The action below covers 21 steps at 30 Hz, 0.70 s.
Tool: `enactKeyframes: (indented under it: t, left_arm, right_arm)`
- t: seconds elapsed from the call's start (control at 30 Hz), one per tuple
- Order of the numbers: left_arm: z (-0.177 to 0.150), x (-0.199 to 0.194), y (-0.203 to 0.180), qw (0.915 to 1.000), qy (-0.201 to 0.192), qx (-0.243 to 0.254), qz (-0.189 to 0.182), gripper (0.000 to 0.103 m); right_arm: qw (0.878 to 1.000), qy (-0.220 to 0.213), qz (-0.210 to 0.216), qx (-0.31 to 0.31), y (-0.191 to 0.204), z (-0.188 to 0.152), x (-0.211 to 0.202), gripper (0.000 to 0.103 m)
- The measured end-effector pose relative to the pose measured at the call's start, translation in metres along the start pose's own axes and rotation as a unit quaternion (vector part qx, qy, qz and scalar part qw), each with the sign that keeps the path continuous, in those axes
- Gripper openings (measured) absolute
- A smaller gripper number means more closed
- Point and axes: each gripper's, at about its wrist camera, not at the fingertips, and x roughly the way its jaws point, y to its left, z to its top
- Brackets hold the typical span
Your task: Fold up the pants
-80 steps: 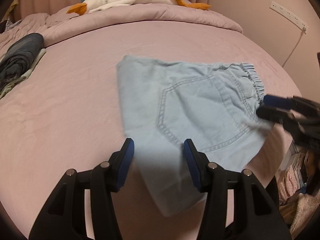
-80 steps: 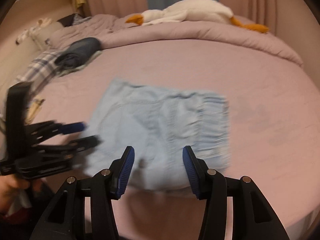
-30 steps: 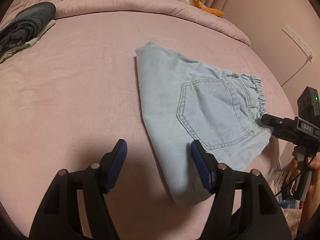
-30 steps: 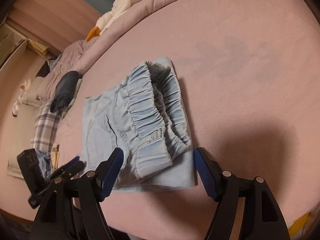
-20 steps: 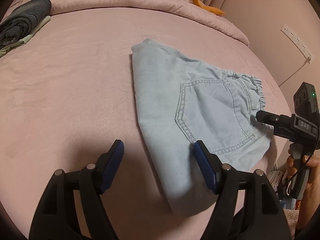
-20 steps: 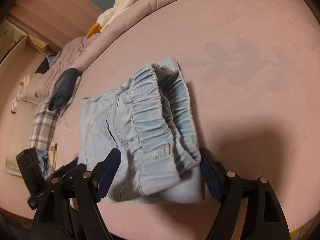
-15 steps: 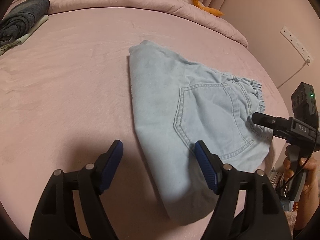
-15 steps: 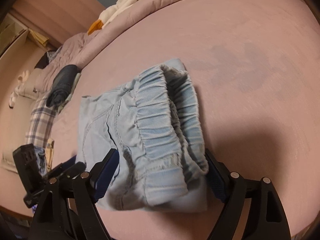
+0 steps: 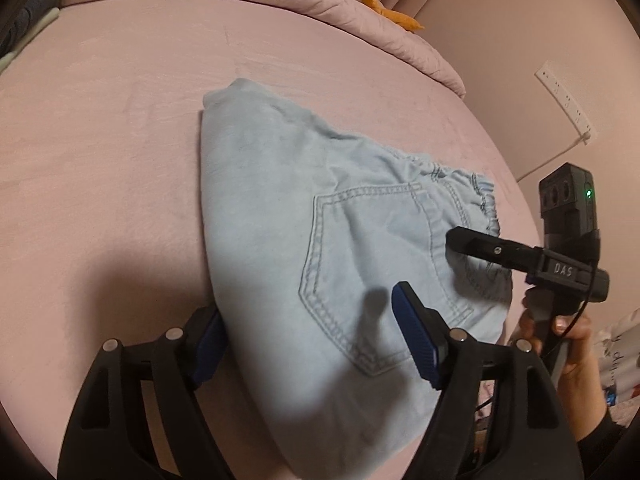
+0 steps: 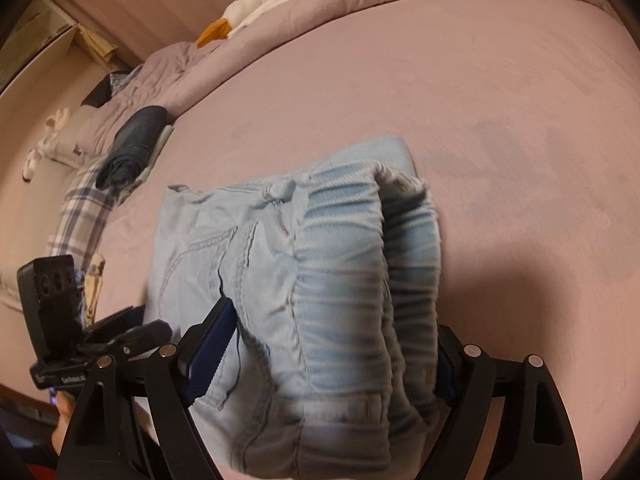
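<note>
The pants are light blue and folded into a thick bundle. They lie on the pink bed, near its edge.

The left gripper sits at one end of the bundle. Its two fingers are spread wide. One blue finger pad rests on top of the cloth, right beside the back pocket. The other finger is at the side edge of the bundle, partly hidden by the cloth. They do not pinch anything.

The right gripper is at the other end, where the stretchy waistband is (it looks all bunchy and stacked in layers). Its fingers are spread wide too, one on each side of the waistband. The cloth bulges up between them and hides most of the far finger. I cannot tell if they touch the cloth.

In the left view, the right gripper's dark tip lies over the waistband.

At the far end of the bed there is a pink blanket with a white stuffed goose on it. A dark rolled-up cloth lies off to the side, well apart from the pants.
</note>
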Motion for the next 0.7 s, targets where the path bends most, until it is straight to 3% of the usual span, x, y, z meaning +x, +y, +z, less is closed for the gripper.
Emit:
enactKeyframes:
  t: [0.43,0.7]
  left_arm:
    - [0.016,0.009,0.001,0.9986,-0.001,-0.029,-0.044,0.079]
    - [0.021,0.012,-0.001,0.9989,-0.004,-0.025,-0.039,0.079]
  right_arm:
    - [0.999,-0.012,0.029,-0.004,0.004,0.013,0.011,0.086]
    - [0.999,-0.031,0.041,0.007,0.002,0.009,0.01,0.083]
